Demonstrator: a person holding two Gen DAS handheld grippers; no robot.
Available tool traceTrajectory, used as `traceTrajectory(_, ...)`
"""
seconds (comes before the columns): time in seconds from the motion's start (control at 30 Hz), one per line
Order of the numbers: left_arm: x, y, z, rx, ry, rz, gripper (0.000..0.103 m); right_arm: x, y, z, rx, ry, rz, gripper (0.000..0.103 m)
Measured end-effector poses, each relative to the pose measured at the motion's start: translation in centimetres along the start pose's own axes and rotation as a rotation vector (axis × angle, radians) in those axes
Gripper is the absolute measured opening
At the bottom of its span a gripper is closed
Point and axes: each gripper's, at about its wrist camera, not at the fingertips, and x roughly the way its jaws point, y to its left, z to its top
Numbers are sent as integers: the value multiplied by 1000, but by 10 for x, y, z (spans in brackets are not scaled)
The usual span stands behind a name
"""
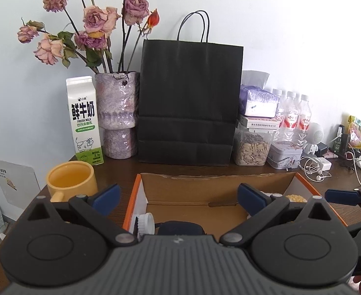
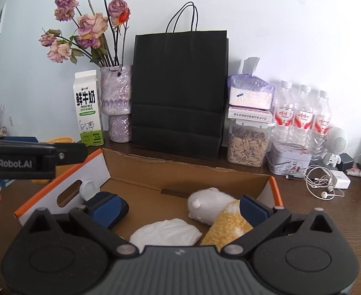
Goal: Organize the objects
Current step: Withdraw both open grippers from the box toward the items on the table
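Cardboard box on worktop, holding white plush toy, yellow knit piece, white cloth. Soft, light, unbreakable; best pinched mid-body. Right tool spread wide, empty, above box. Left tool likewise apart, empty.

Desk: dark wood, visible grain, low sheen. Open box: raw brown cardboard inside, matt. Carrier bag: black paper, matt, creased in horizontal folds. Mug: yellow, smooth, softly glossy. Vase: mottled purple, rough and glinting. Milk carton: coated paper, slight gloss. Toy: white and yellow plush, fuzzy. Water bottles: clear glossy plastic. Left hand-held gripper: matt black plastic, ribbed grey housing, dull metal pivots.
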Motion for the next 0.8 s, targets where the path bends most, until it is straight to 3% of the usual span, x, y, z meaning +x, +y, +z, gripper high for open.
traceTrajectory(0.4, -67, 10, -10, 17, -20, 19, 103, -67, 13, -15, -10, -25, -24, 103)
traceTrajectory(0.8, -121, 25, -49, 28, 24, 38, 103, -123, 29, -57, -30, 14, -2, 103)
